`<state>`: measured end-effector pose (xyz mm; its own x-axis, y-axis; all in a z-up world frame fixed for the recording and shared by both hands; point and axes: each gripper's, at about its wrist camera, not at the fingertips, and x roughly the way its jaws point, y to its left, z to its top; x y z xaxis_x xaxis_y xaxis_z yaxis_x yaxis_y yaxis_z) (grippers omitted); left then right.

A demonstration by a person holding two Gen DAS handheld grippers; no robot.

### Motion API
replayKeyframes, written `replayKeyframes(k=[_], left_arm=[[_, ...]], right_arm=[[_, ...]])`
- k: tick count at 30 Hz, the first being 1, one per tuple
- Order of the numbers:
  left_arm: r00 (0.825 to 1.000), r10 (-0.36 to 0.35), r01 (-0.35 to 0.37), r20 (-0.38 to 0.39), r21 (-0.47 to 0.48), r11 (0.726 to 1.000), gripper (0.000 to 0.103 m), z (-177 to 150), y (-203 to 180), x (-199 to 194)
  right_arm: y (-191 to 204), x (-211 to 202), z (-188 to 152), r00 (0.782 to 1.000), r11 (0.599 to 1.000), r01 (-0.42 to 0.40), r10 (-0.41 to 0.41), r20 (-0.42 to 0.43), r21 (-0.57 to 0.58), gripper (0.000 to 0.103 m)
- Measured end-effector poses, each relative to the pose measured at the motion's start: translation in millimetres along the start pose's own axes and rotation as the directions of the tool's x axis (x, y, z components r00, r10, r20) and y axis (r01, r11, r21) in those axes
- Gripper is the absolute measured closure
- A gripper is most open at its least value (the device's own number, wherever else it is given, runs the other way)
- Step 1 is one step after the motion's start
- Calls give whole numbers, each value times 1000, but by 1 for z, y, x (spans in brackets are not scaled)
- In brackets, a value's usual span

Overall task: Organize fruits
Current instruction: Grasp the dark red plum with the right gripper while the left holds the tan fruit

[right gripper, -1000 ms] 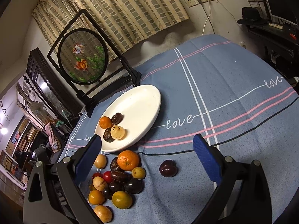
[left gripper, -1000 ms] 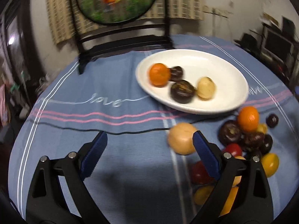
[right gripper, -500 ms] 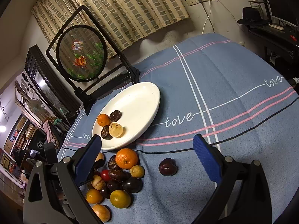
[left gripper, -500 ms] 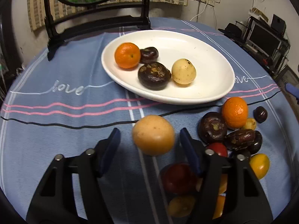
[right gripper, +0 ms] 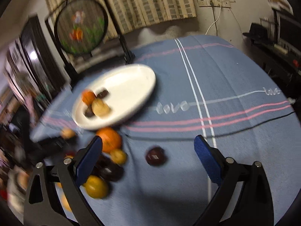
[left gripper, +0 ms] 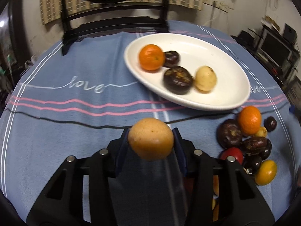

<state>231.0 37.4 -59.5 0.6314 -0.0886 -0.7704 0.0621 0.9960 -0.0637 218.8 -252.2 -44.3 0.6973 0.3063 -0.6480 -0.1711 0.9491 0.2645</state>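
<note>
My left gripper (left gripper: 151, 138) is shut on a tan round fruit (left gripper: 150, 138) and holds it above the blue cloth, short of the white oval plate (left gripper: 222, 56). The plate holds an orange (left gripper: 151, 57), two dark fruits (left gripper: 177, 80) and a pale fruit (left gripper: 205, 78). A pile of loose fruits (left gripper: 250, 143) lies on the cloth to the right. My right gripper (right gripper: 148, 152) is open and empty, above a lone dark plum (right gripper: 155, 156), with the pile (right gripper: 107, 160) at its left finger. The plate also shows in the right wrist view (right gripper: 131, 82).
A round framed screen on a black stand (left gripper: 114, 5) stands behind the plate at the table's far edge. The striped blue tablecloth (left gripper: 65, 124) covers the round table. Furniture and a monitor (left gripper: 274, 47) stand off to the right.
My left gripper closed on the tan fruit and lifted it off the cloth. My right gripper moved down and closer toward the lone plum and the pile.
</note>
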Motion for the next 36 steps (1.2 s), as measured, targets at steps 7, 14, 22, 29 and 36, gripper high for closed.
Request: replayKeyframes(k=[7,14,22,29,36], left_arm=[[1000,-9,9,-3,8,1000,57,-2,-2,0],[1000,-9,9,-9,9,1000,57,-3,-3,1],[1000,-9,9,-20,10,1000,57,-4,-4,5],[1000,-3,3,-14,19,1000,57,-5,-4,5],[1000,-21,21,15,2,1000,57,-4,-2,-6]], right_arm=[[1,14,-25,995,996,49,-55,-84,-77,44],[7,25,-27,993,989,60,-72,-89,-135,53],[4,34,-23,991,991,55,-69,-112,-123,73],[0,37,-22,992,994,42,-53,-111,-105,74],[-6,29,-20,996,998,25,-30,-83,-63,74]])
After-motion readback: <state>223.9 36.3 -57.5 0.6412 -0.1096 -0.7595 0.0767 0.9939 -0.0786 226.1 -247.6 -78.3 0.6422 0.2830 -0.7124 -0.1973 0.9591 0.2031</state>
